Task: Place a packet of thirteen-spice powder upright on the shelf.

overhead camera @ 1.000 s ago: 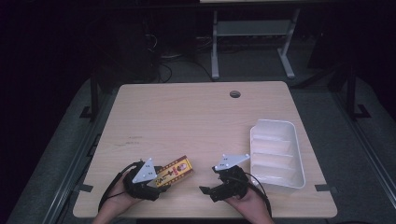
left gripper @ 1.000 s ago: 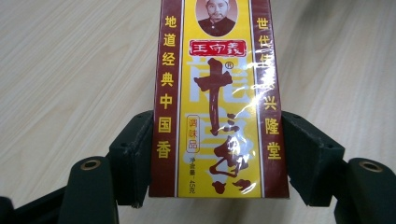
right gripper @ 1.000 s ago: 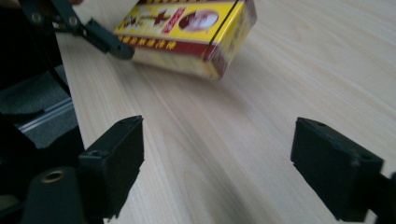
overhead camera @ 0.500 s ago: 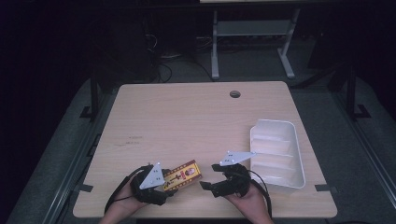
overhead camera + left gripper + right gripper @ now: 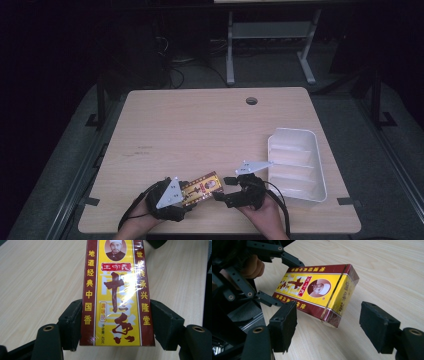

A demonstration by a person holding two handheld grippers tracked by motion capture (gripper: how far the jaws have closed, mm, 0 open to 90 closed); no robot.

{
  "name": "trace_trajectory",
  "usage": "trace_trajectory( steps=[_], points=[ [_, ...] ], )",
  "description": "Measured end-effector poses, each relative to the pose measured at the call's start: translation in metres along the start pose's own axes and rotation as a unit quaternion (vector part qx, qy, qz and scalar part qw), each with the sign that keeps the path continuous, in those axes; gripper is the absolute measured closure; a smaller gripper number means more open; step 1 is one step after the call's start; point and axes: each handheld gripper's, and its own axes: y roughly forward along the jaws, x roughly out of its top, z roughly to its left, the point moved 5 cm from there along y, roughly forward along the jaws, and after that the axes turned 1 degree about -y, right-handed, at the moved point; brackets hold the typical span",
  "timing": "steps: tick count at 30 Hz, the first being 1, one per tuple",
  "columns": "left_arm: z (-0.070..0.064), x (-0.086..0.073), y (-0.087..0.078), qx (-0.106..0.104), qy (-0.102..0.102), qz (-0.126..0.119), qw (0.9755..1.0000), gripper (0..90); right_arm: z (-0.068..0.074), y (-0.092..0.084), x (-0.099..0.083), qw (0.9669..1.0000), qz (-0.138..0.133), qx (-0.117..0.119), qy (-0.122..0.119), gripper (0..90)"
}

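Note:
A flat yellow and dark red box point(image 5: 201, 187) with Chinese print lies low over the table's near edge. My left gripper point(image 5: 186, 197) is shut on the box point(image 5: 116, 292), a black pad pressed on each long side. In the right gripper view the box point(image 5: 317, 292) sticks out of the left gripper toward me. My right gripper point(image 5: 221, 189) is open, its jaws spread wide just short of the box's free end, one on each side point(image 5: 328, 325). A hand holds each gripper.
A white divided plastic tray point(image 5: 296, 162) stands at the right side of the wooden table point(image 5: 200, 130). A round cable hole point(image 5: 251, 101) is near the far edge. Dark floor and a metal stand lie beyond the table.
The left gripper has carried the box to the right, toward the right gripper. The right gripper has turned and edged left to face the box's free end.

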Motion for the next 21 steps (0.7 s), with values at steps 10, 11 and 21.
trace_trajectory(
  steps=[10, 11, 21],
  points=[
    [-0.009, 0.010, 0.004, 0.027, 0.025, -0.007, 0.9993, 32.3, 0.001, 0.004, 0.000, 0.9996, 0.000, 0.009, 0.026, 35.5],
    [-0.009, 0.010, 0.004, 0.027, 0.024, -0.009, 0.9993, 32.3, 0.000, 0.003, 0.000, 0.9995, -0.002, 0.011, 0.030, 36.0],
    [-0.010, 0.014, 0.006, 0.033, 0.027, -0.018, 0.9989, 32.3, -0.005, 0.002, -0.001, 0.9961, -0.018, 0.035, 0.080, 39.6]
  ],
)
